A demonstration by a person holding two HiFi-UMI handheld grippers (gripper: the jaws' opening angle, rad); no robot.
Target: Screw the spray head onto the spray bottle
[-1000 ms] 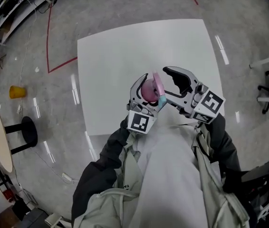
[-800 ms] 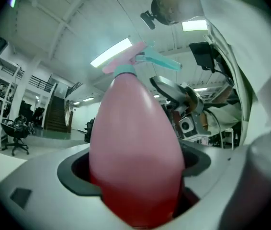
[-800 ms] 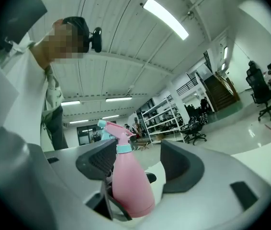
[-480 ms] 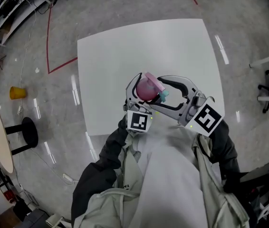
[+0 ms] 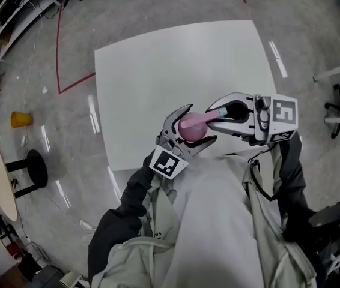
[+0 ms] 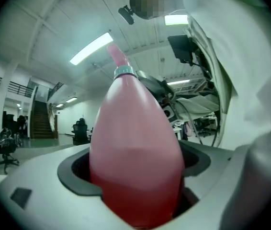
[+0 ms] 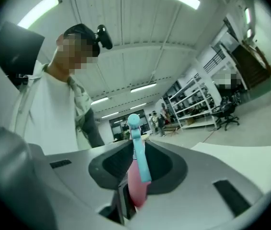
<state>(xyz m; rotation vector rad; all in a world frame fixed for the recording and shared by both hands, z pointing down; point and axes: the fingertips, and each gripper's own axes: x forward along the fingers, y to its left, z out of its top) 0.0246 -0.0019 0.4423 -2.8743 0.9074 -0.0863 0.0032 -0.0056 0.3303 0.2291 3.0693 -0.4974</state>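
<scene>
Left gripper point(image 5: 195, 126) clamped on pink bottle point(image 6: 135, 143), right gripper point(image 5: 215, 116) jaws closing on spray head point(image 7: 140, 157)

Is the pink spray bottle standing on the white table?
No, the pink spray bottle is held off the white table, clamped between the left gripper's jaws.

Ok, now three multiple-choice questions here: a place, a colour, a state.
1. Where is the yellow object? A inside a box B on the floor C in a gripper
2. The trigger on the spray head is: A black B yellow C light blue
3. The left gripper is: A shut on the pink bottle B open, empty C shut on a cloth
Answers: 1 B, it sits on grey floor. 2 C, pale blue against pink. 3 A, jaws clamp the bottle.
</scene>
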